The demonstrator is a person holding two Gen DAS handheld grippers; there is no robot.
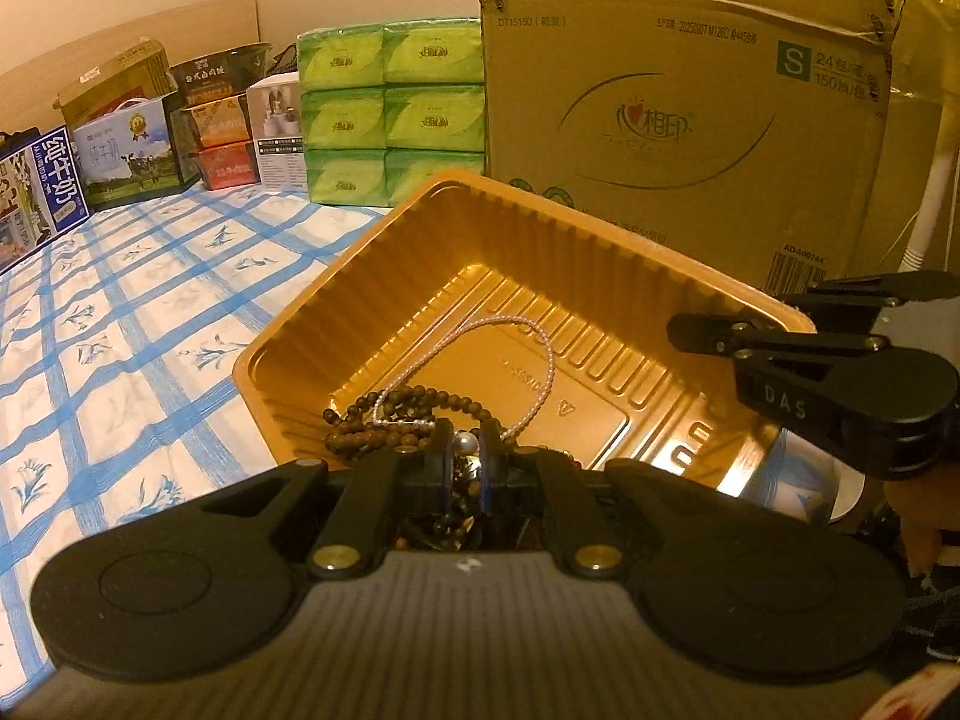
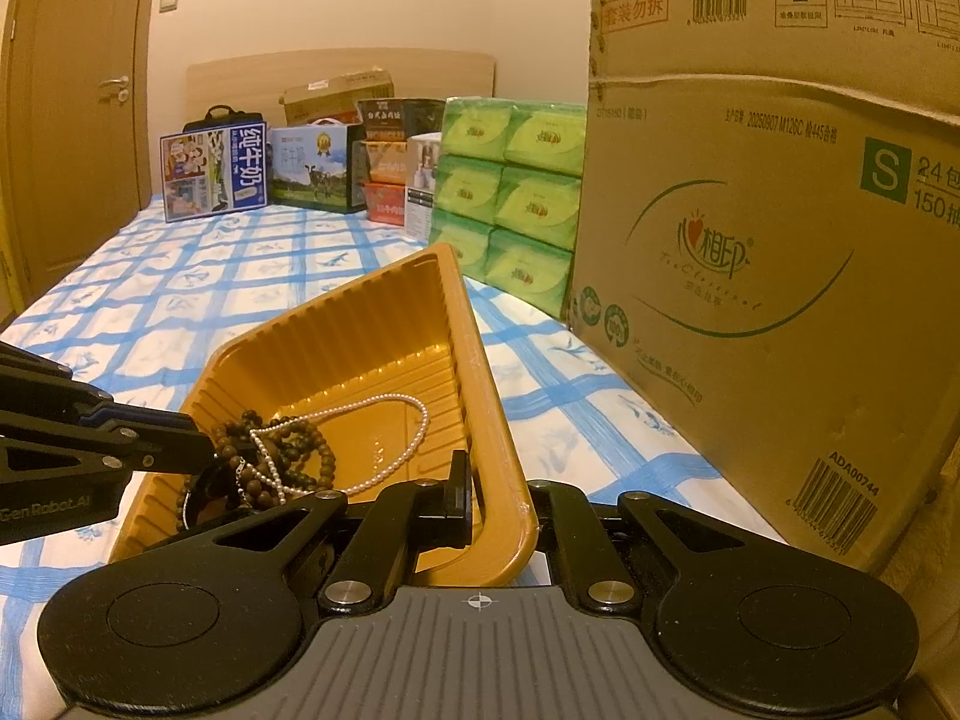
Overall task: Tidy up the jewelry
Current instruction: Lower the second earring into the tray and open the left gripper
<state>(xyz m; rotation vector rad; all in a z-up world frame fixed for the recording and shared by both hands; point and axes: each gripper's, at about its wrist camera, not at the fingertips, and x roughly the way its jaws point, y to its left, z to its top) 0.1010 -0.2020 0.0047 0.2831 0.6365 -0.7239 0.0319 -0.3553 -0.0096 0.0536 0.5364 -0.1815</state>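
Note:
A gold plastic tray lies on the blue-checked bedsheet. A white pearl necklace and a string of brown wooden beads lie in it. My left gripper is over the tray's near corner, shut on a small beaded piece with a pearl showing between the pads. My right gripper is shut on the tray's right rim. In the right wrist view my right gripper pinches the tray wall, which is tilted up. My left gripper reaches in beside the brown beads and pearl necklace.
A large cardboard carton stands close behind and right of the tray. Green tissue packs are stacked to its left. Milk and food boxes line the headboard. A door is at the far left.

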